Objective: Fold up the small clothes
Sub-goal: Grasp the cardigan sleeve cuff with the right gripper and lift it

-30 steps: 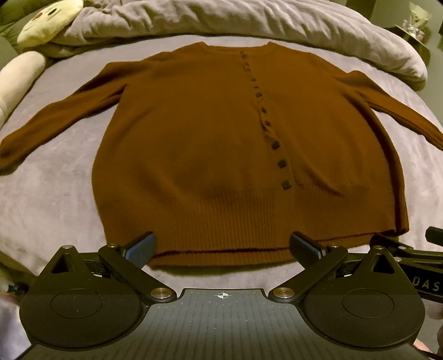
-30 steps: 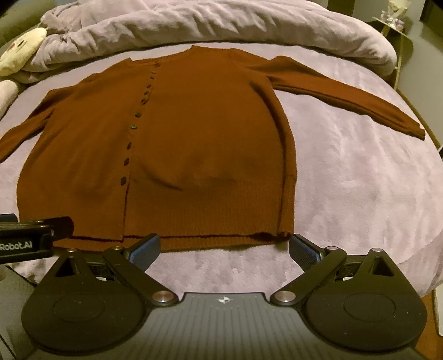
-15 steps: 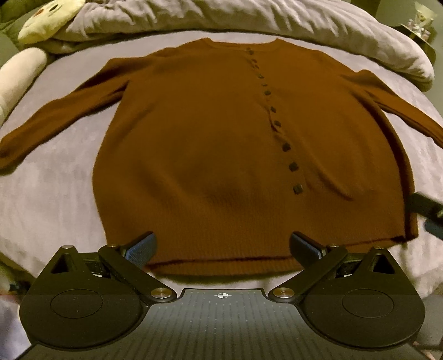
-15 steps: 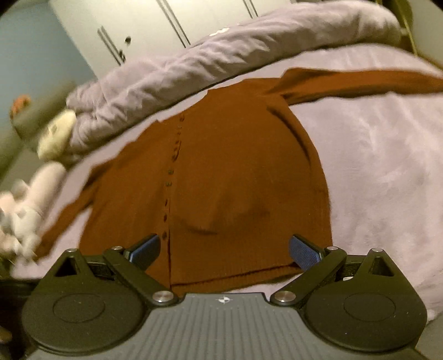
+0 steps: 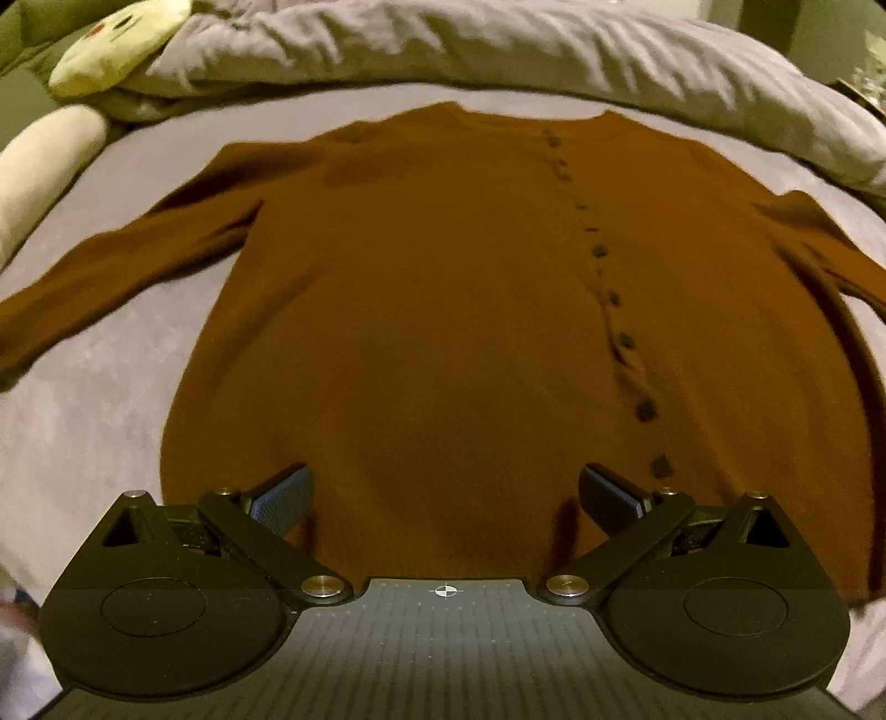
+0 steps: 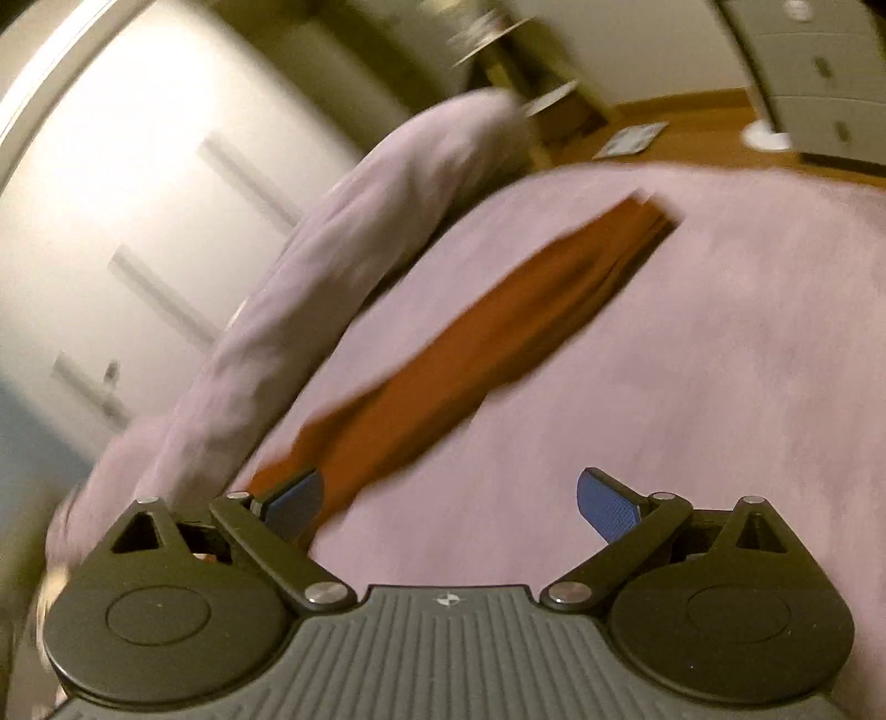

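A brown button-front cardigan (image 5: 421,310) lies flat, face up, on the grey bed (image 5: 83,421), sleeves spread to both sides. My left gripper (image 5: 443,498) is open and empty, low over the cardigan's bottom hem, left of the button row (image 5: 614,299). In the blurred, tilted right wrist view only the cardigan's right sleeve (image 6: 487,343) shows, stretched across the bed (image 6: 692,387). My right gripper (image 6: 448,498) is open and empty, just above the bed near the sleeve's shoulder end.
A bunched grey duvet (image 5: 498,50) lies along the head of the bed, with a yellow plush toy (image 5: 116,44) and a cream pillow (image 5: 39,166) at far left. Wardrobe doors (image 6: 138,221), a side table (image 6: 515,66) and wooden floor (image 6: 692,122) lie beyond the bed.
My left gripper has moved forward over the cardigan's hem. My right gripper has swung right and tilted, from facing the cardigan's body to facing its right sleeve.
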Demonstrator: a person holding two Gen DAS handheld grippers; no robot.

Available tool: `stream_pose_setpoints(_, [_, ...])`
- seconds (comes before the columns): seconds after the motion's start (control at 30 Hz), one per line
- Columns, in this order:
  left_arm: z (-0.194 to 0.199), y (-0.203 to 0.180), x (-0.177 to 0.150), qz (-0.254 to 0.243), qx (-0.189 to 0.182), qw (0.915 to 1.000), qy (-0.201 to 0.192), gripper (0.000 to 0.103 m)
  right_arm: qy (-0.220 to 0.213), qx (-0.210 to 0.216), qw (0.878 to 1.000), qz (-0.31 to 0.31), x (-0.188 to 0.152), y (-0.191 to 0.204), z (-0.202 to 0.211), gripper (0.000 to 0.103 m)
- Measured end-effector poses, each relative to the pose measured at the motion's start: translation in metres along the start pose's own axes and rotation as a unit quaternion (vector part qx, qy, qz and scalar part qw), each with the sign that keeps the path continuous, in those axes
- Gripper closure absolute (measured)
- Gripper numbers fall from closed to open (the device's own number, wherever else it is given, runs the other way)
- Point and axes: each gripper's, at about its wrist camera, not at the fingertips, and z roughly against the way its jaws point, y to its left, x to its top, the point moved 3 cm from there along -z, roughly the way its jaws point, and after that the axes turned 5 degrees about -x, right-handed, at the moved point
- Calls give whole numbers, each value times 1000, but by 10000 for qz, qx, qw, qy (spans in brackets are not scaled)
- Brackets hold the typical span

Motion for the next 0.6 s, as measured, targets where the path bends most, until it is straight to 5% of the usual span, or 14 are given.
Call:
stream_pose_setpoints(0.23, [-20, 5, -6, 225, 108, 9994, 220, 0, -248, -558, 9949, -808, 66, -45, -51, 39])
stream_pose_setpoints(0.6, [-31, 15, -11, 706, -218, 9969, 281, 0, -270, -744, 9856, -1492, 77, -84, -85, 78])
